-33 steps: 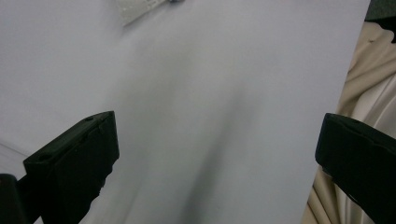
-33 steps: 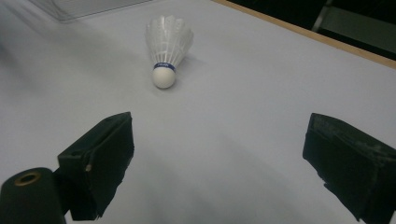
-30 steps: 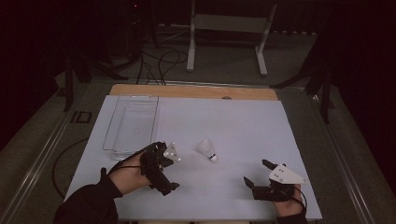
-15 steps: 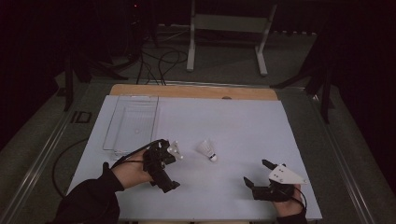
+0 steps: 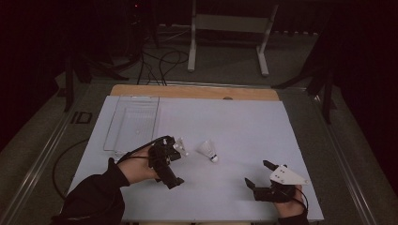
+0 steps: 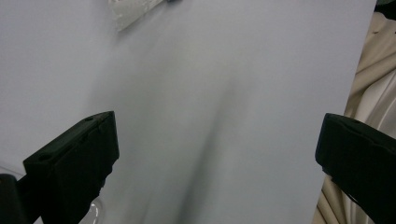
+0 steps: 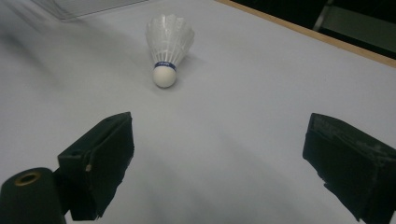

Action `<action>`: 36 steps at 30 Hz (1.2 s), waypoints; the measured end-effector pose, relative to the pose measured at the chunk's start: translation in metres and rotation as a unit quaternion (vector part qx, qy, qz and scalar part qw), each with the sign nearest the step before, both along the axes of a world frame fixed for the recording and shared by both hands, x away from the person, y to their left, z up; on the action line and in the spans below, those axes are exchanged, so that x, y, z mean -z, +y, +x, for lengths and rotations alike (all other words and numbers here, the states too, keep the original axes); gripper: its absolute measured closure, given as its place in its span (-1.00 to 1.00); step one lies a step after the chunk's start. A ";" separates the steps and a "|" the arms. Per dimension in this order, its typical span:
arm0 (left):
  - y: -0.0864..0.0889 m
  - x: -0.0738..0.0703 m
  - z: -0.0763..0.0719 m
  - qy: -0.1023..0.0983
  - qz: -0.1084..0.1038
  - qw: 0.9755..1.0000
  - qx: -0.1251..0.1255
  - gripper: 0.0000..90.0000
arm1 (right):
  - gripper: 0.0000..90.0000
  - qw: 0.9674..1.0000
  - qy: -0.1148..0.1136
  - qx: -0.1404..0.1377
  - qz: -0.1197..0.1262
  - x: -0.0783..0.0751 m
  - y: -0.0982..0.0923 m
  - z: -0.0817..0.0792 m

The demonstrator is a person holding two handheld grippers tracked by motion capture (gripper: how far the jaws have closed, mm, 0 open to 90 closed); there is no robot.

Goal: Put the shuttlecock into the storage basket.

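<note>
White tabletop [image 5: 244, 126], feathered white shuttlecock [image 7: 167, 39]

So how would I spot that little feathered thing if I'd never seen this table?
Start at the white table. The shuttlecock lies on its side near the middle of the front half, right of the left gripper and apart from it. It is the small white feather cone with a round cork tip and blue band.

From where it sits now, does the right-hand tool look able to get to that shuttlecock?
Probably yes. The right tool has its jaws wide open and pointed toward the shuttlecock, which lies on its side on bare white tabletop. Nothing lies between them.
</note>
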State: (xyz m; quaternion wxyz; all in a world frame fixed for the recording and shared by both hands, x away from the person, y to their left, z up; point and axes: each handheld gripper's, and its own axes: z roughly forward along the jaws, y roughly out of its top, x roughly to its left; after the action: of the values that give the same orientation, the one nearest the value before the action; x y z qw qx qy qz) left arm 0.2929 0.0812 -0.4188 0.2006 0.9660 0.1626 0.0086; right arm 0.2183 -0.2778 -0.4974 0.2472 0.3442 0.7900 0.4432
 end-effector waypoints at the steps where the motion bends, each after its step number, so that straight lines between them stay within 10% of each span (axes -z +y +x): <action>1: 0.000 0.000 0.001 0.000 0.000 1.000 0.002 -1.00 | -0.80 1.000 0.000 0.000 0.000 0.000 0.000 0.000; 36: -0.036 0.007 0.026 0.005 0.004 0.999 0.044 -0.99 | -0.80 1.000 0.007 -0.006 -0.001 0.001 0.001 0.000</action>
State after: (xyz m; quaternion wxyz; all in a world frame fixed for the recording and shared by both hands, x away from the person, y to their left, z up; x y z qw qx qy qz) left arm 0.3193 0.0451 -0.4256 0.1966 0.9731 0.1204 -0.0043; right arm 0.2187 -0.2771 -0.4984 0.2395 0.3422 0.7940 0.4418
